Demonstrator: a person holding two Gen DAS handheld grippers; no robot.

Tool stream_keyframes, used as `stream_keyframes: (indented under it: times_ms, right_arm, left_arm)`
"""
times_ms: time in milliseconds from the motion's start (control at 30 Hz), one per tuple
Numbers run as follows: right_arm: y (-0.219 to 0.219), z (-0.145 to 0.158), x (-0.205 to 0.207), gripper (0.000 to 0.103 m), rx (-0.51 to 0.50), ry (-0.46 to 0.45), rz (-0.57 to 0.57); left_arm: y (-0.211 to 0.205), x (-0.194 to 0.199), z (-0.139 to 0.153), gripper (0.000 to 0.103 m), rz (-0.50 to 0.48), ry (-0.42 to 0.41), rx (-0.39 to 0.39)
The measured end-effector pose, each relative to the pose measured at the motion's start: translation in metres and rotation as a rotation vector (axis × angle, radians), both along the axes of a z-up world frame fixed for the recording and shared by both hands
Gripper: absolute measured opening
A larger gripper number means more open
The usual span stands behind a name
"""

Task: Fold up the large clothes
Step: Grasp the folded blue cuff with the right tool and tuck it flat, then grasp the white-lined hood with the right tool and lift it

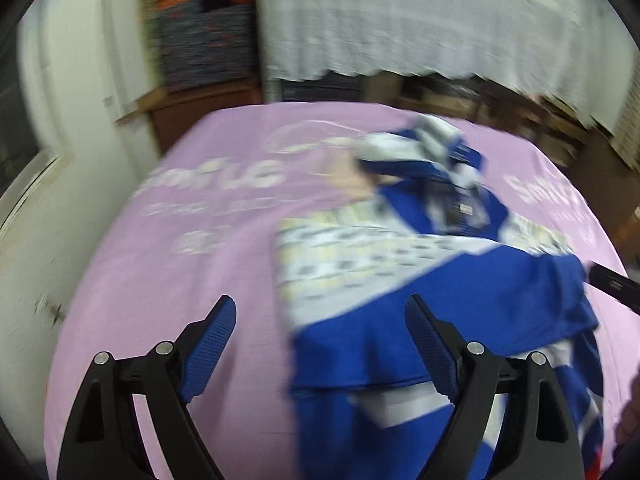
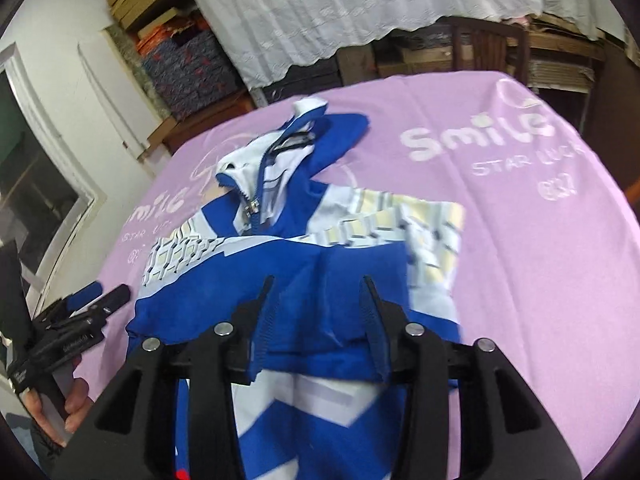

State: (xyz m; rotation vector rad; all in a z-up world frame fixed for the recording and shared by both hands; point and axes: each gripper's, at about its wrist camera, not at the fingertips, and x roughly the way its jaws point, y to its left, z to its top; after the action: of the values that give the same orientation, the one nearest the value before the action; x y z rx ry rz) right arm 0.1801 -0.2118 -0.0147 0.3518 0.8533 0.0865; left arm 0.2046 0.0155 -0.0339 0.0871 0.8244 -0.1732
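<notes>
A blue and white zip-up hooded jacket (image 1: 400,280) lies crumpled on a table under a pink printed cloth (image 1: 180,280). My left gripper (image 1: 320,300) is open over the cloth, at the jacket's left edge, with nothing between its fingers. In the right wrist view the jacket (image 2: 320,248) spreads with its hood toward the far side. My right gripper (image 2: 317,282) is partly closed on a bunched fold of its blue fabric, whose hem hangs over the jaws. The left gripper (image 2: 102,296) shows at that view's left, held by a hand (image 2: 60,400).
White lace cloth (image 2: 360,4) drapes over shelves behind the table. Stacked boxes and patterned fabric (image 2: 188,68) stand at the back left beside a white wall and door frame. A dark chair (image 2: 488,48) is beyond the far edge. The pink cloth (image 2: 540,260) lies bare to the jacket's right.
</notes>
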Motion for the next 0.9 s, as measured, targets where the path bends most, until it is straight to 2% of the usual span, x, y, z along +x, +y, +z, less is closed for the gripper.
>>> stream_keyframes:
  times_ms: [100, 167, 200, 267, 300, 333, 433, 500, 567, 667, 767, 867, 900]
  right_arm:
    - [0.005, -0.021, 0.016, 0.042, -0.017, 0.065, 0.009]
    - [0.005, -0.033, 0.020, 0.040, -0.046, 0.093, 0.015]
    - [0.006, -0.033, 0.020, 0.040, -0.060, 0.087, 0.027]
    - [0.006, -0.030, 0.023, 0.042, -0.062, 0.104, 0.046]
    - [0.004, -0.026, 0.026, 0.048, -0.043, 0.105, 0.052]
    - [0.002, -0.021, 0.031, 0.052, -0.014, 0.094, 0.052]
    - [-0.001, -0.003, 0.052, 0.053, 0.013, 0.063, 0.035]
    - [-0.001, 0.009, 0.075, 0.054, 0.027, 0.046, 0.020]
    - [0.001, 0.018, 0.102, 0.057, 0.039, 0.042, -0.006]
    - [0.002, 0.023, 0.145, 0.068, 0.039, 0.033, -0.038]
    - [0.003, 0.021, 0.188, 0.070, 0.022, 0.038, -0.067]
    - [0.004, 0.011, 0.231, 0.070, 0.006, 0.067, -0.091]
    - [0.004, 0.007, 0.243, 0.070, 0.008, 0.076, -0.097]
  left_arm:
    - [-0.031, 0.011, -0.014, 0.087, -0.074, 0.028, 0.041]
    - [-0.040, 0.022, -0.031, 0.087, -0.067, 0.055, 0.092]
    - [-0.041, 0.028, -0.043, 0.089, -0.069, 0.086, 0.093]
    - [-0.034, 0.033, -0.051, 0.096, -0.062, 0.097, 0.038]
    - [-0.029, 0.036, -0.052, 0.097, -0.061, 0.108, 0.012]
    - [-0.026, 0.039, -0.051, 0.097, -0.064, 0.121, -0.014]
    - [-0.013, 0.042, -0.047, 0.097, -0.045, 0.130, -0.100]
    - [-0.003, 0.044, -0.044, 0.097, -0.009, 0.113, -0.120]
    - [0.007, 0.045, -0.038, 0.096, 0.049, 0.077, -0.101]
    - [0.020, 0.048, -0.032, 0.096, 0.113, 0.056, -0.096]
    - [0.034, 0.053, -0.039, 0.096, 0.176, 0.086, -0.109]
    - [0.038, 0.058, -0.050, 0.096, 0.192, 0.131, -0.109]
    - [0.038, 0.057, -0.049, 0.096, 0.192, 0.121, -0.113]
